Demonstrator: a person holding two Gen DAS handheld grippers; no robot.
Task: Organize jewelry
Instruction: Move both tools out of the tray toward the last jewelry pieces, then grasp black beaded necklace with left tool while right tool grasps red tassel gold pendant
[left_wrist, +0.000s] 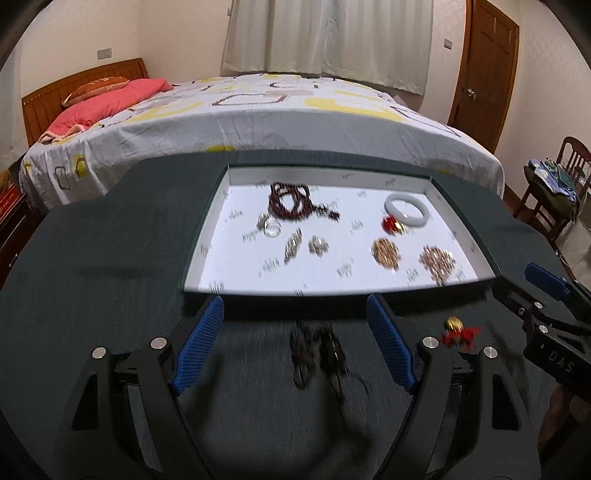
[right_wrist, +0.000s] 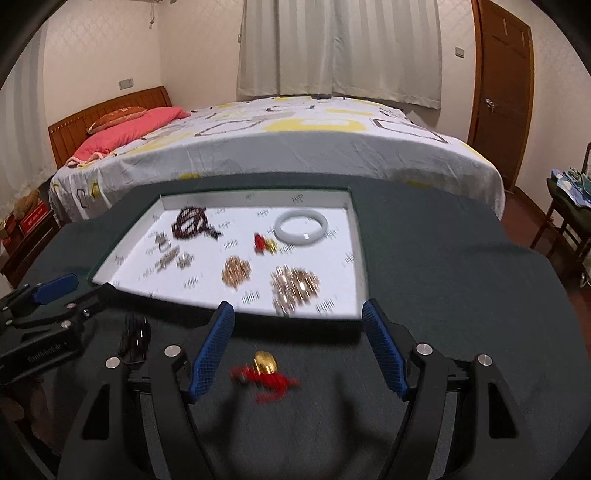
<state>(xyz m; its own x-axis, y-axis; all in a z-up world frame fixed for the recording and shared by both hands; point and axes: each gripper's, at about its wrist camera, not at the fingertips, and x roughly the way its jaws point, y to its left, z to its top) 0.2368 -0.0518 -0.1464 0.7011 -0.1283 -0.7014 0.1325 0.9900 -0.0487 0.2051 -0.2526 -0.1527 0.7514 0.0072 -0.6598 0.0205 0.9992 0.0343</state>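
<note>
- A shallow white-lined tray (left_wrist: 461, 251) sits on the dark green table (left_wrist: 110, 258), and nearly all the jewelry lies inside it.
- At the tray's far left lies a dark red bead necklace (left_wrist: 291, 203), with a clear ring (left_wrist: 272, 228) and two small silvery pieces (left_wrist: 293, 245) just in front of it.
- On the far right is a pale bangle (left_wrist: 406, 211), and a red-and-gold charm (left_wrist: 392, 224) sits beside it.
- Two gold chain heaps (right_wrist: 236, 275) rest nearer the front wall.
- Outside the tray, on the table, a dark bead strand (left_wrist: 317, 354) lies between the spread-apart fingers of the left gripper (left_wrist: 295, 343), which holds nothing.
- A second red-tasselled gold charm (right_wrist: 264, 373) lies on the table between the wide-apart fingers of the right gripper (right_wrist: 297, 350), untouched.
</note>
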